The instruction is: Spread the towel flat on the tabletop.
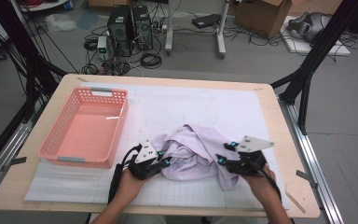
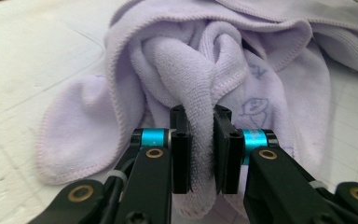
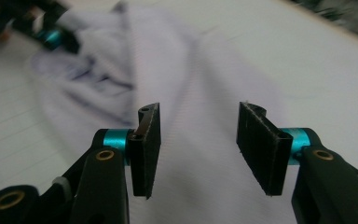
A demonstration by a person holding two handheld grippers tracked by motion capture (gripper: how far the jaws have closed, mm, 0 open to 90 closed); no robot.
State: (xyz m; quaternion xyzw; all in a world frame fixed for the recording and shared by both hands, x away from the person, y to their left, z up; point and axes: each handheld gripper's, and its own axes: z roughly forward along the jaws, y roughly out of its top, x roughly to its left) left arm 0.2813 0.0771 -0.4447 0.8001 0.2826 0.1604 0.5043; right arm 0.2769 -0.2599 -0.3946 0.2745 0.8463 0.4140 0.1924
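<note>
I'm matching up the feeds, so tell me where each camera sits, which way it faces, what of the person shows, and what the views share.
High view: fixed above the person's side, looking forward and down on the table, pink basket and lilac towel; forearms, hands, left gripper and right gripper enter from the bottom.
Left gripper view: rides the left gripper, looking along its fingers, closed on a towel fold.
Right gripper view: rides the right gripper, fingers apart over the towel.
Shared: all show the towel; the right gripper view also catches the left gripper.
</note>
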